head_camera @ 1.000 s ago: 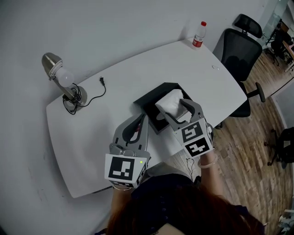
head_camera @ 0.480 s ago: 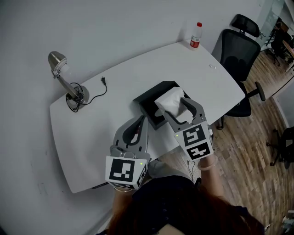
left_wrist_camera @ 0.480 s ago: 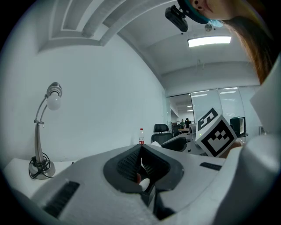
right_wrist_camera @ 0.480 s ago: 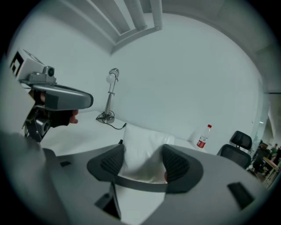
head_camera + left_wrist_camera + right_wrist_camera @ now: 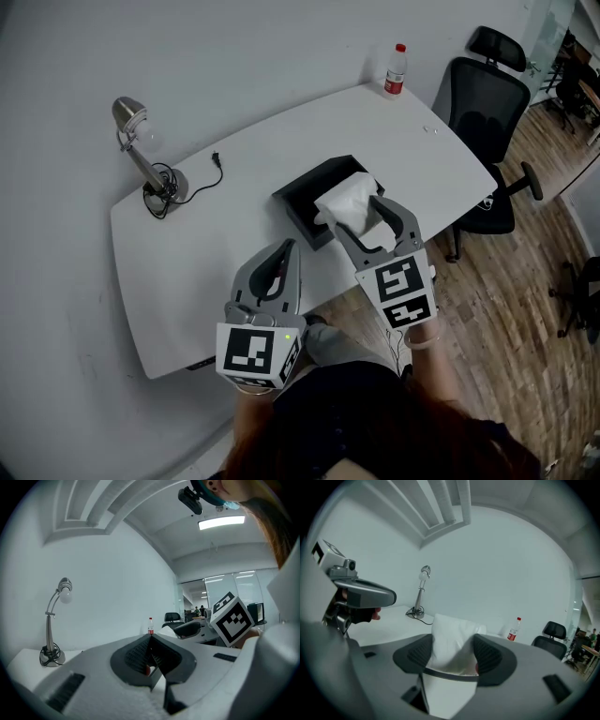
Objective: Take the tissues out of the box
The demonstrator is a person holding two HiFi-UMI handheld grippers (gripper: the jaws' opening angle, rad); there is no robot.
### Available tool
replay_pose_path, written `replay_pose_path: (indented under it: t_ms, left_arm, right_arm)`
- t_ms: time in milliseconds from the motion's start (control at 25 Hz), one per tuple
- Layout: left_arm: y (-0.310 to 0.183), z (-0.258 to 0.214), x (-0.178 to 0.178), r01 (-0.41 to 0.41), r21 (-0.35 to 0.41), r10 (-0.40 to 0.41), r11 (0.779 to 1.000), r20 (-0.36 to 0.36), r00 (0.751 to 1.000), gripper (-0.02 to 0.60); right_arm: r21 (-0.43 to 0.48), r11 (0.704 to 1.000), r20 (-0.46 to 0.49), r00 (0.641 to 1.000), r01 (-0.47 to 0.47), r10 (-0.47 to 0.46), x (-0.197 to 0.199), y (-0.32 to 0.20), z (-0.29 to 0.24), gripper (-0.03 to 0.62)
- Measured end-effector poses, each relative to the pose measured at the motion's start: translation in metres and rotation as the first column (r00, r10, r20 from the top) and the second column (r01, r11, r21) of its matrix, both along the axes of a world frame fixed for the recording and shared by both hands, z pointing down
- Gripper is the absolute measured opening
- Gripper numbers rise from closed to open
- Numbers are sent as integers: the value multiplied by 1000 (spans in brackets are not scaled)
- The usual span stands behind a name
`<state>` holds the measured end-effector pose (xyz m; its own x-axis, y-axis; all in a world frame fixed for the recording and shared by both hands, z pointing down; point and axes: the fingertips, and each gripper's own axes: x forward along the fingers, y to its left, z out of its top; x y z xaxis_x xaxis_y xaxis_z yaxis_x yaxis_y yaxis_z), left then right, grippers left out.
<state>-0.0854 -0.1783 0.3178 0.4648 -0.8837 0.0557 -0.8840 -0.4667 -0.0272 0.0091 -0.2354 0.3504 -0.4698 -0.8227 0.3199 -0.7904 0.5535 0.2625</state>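
R gripper (image 5: 452, 654) clamped on tissues (image 5: 345, 199); wad sits over right end of black box (image 5: 302, 195) on table (image 5: 234, 234). L gripper (image 5: 151, 639) jaws together, empty. Tissues prob light, soft, tear easily: hold whole stack mid-height.

We see soft, even, cool light in every view, with a ceiling panel (image 5: 221, 522) glaring bright in the left gripper view and only faint shadows on the white table (image 5: 220, 239). Both gripper views are round fisheye pictures with black corners and lines bent toward the rim. There the near bodies of the left gripper (image 5: 150, 639) and right gripper (image 5: 452, 654) blur, and the tissues (image 5: 452, 634) look nearly washed out.
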Motion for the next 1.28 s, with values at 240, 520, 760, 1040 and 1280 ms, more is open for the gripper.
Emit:
replay_pose_path:
  t_ms: [240,520,760,1040,1280]
  left_arm:
    - [24,-3,8,4,9,-4,1000,0,1000,25]
    - [49,-8,14,21,27,-20,999,-2,1000,25]
    - [68,-7,19,31,29,-30,999,-10,999,25]
    - [85,-14,23,46,53,-45,998,-11,999,25]
    - [103,-17,25,47,63,-46,997,-19,999,25]
  right_arm:
    - [34,999,22,1000,3,-4,4,22,-11,288]
    - [72,997,42,999,3,-6,10,47,-22,288]
    - [95,995,49,999,10,-15,14,67,-28,287]
    - [132,991,63,998,11,-20,19,89,-39,287]
    - [174,985,75,997,9,-23,20,112,-50,285]
